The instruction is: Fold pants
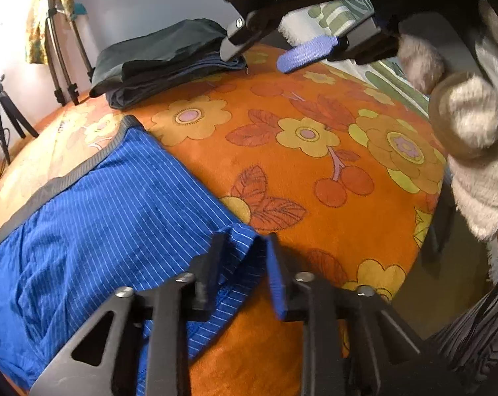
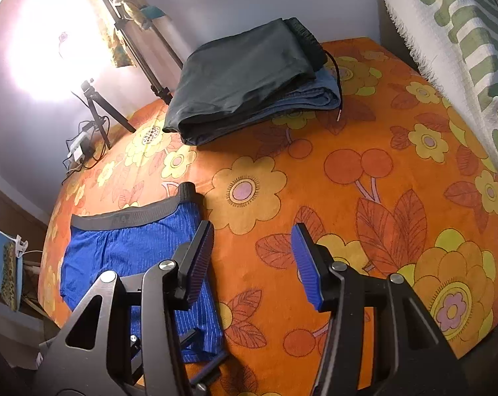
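Blue pinstriped shorts with a grey waistband lie flat on the orange flowered cover. My left gripper is low at the hem corner of one leg, its fingers partly open with the hem between them. My right gripper is open and empty, hovering above the cover just right of the shorts. It also shows at the top of the left wrist view. The left gripper's tips show at the bottom of the right wrist view.
A stack of folded dark pants and jeans sits at the far side of the cover. Tripods and cables stand beyond the left edge. A green-patterned white blanket lies along the right edge.
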`<state>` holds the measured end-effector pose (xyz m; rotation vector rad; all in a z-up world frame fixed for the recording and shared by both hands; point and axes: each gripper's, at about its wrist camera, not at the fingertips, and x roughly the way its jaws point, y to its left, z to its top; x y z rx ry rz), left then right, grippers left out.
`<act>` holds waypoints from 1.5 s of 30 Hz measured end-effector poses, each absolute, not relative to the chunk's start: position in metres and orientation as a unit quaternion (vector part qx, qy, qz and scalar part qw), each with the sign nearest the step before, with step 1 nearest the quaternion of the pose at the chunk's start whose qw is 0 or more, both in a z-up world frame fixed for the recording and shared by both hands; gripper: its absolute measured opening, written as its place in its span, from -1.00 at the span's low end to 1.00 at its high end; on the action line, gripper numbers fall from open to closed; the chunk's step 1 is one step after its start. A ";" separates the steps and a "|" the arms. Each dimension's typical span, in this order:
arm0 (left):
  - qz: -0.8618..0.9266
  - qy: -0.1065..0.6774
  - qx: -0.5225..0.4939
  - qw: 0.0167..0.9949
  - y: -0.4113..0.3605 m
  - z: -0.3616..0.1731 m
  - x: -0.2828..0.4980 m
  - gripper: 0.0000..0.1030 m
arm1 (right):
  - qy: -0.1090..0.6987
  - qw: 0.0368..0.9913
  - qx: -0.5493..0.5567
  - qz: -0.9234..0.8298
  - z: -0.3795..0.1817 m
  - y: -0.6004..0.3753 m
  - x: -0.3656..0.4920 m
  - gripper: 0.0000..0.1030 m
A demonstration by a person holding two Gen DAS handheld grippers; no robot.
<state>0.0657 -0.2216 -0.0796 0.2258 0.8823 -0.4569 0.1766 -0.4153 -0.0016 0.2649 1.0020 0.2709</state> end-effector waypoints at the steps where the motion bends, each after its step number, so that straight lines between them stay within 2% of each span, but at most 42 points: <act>1: -0.220 0.423 0.102 0.873 -0.219 -0.080 0.067 -0.76 | 0.479 0.859 0.126 0.130 -0.003 -0.414 0.178 0.00; 5: -0.228 0.428 0.073 0.871 -0.210 -0.078 0.071 -0.87 | 0.486 0.855 0.121 0.134 -0.010 -0.408 0.188 0.00; 21: -0.245 0.406 0.020 0.880 -0.182 -0.053 0.069 -0.93 | 0.544 0.803 0.138 0.202 -0.059 -0.340 0.253 -0.04; 27: -0.242 0.402 0.009 0.883 -0.171 -0.048 0.067 -0.94 | 0.557 0.775 0.193 0.228 -0.072 -0.339 0.269 -0.20; 31: -0.240 0.400 0.001 0.884 -0.164 -0.044 0.065 -0.94 | 0.560 0.774 0.185 0.230 -0.076 -0.328 0.272 -0.28; 33: -0.238 0.399 0.000 0.886 -0.160 -0.041 0.063 -0.94 | 0.562 0.770 0.187 0.235 -0.076 -0.324 0.273 -0.42; 34: -0.237 0.398 -0.001 0.886 -0.158 -0.041 0.064 -0.94 | 0.563 0.770 0.185 0.236 -0.076 -0.321 0.273 -0.59; 38: -0.228 0.396 -0.012 0.890 -0.145 -0.035 0.060 -0.94 | 0.554 0.780 0.173 0.234 -0.067 -0.314 0.270 -0.77; 45: -0.213 0.384 -0.024 0.898 -0.118 -0.026 0.048 -0.94 | 0.530 0.796 0.180 0.229 -0.039 -0.307 0.264 -0.81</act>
